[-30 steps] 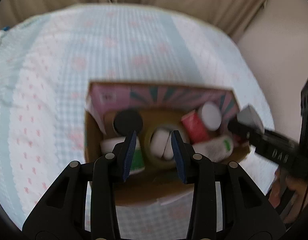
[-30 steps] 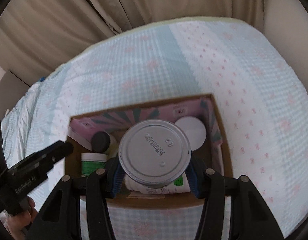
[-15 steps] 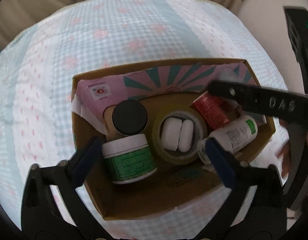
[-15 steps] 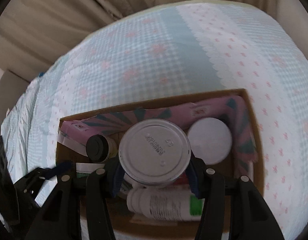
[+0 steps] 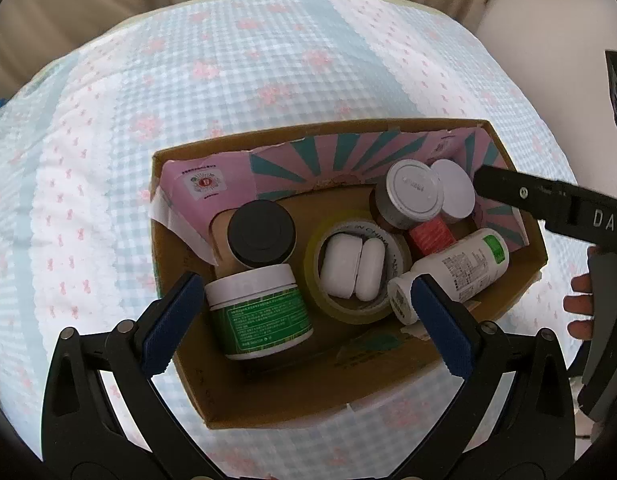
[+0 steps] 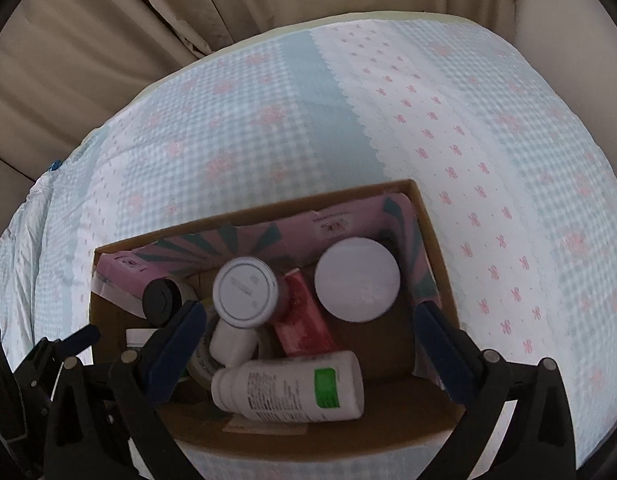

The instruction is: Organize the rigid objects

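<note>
Your right gripper (image 6: 308, 328) has let go of the grey-lidded jar (image 6: 245, 293): a second ago its jaws clamped the jar, now they stand wide and empty above the cardboard box (image 6: 432, 240). That jar now leans inside the box against the red tube (image 6: 304, 320), beside the white-lidded jar (image 6: 357, 280). Your left gripper (image 5: 304, 300) has also spread from narrow to wide, holding nothing. By my reckoning this drop is finished, so you can back both out.
</note>
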Demonstrator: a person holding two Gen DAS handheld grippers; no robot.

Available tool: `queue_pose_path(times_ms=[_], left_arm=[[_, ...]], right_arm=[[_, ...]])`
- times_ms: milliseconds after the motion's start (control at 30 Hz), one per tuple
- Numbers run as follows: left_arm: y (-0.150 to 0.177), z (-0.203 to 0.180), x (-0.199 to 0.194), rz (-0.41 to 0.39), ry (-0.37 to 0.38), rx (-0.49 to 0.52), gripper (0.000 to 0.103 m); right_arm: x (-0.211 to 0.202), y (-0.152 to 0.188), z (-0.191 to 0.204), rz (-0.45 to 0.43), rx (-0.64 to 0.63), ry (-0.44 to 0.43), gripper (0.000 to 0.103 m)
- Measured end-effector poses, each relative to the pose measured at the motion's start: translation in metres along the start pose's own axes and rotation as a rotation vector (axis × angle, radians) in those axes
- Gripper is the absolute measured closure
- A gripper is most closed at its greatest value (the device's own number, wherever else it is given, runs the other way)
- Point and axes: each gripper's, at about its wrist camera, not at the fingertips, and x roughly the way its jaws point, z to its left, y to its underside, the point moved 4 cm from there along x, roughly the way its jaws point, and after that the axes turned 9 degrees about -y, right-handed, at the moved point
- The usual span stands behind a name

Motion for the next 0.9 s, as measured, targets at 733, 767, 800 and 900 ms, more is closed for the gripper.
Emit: queue_pose_path(times_ms=[733, 767, 800, 900], left_arm=[[-0.006, -0.031, -0.188, -0.155, -0.147, -0.170, 0.000], [-0.007, -0.034, -0.212, -0.185, -0.163, -0.178, 0.000], [-0.008, -0.036, -0.229, -0.205, -0.176, -0.183, 0.000], [-0.008, -0.045, -0.286, -0.295, -0.205, -0.199, 0.000]], right_arm=[[-0.161, -0.001, -0.002, -0.056, -0.121, -0.065, 0.000], [-0.180, -0.002, -0.002, -0.071, -0.128, -0.064, 0.000], [-0.195, -0.003, -0.001, -0.085, -0.138, -0.060, 0.000], [-0.255, -0.005, 0.004, -0.159, -0.194, -0.027, 0.000]])
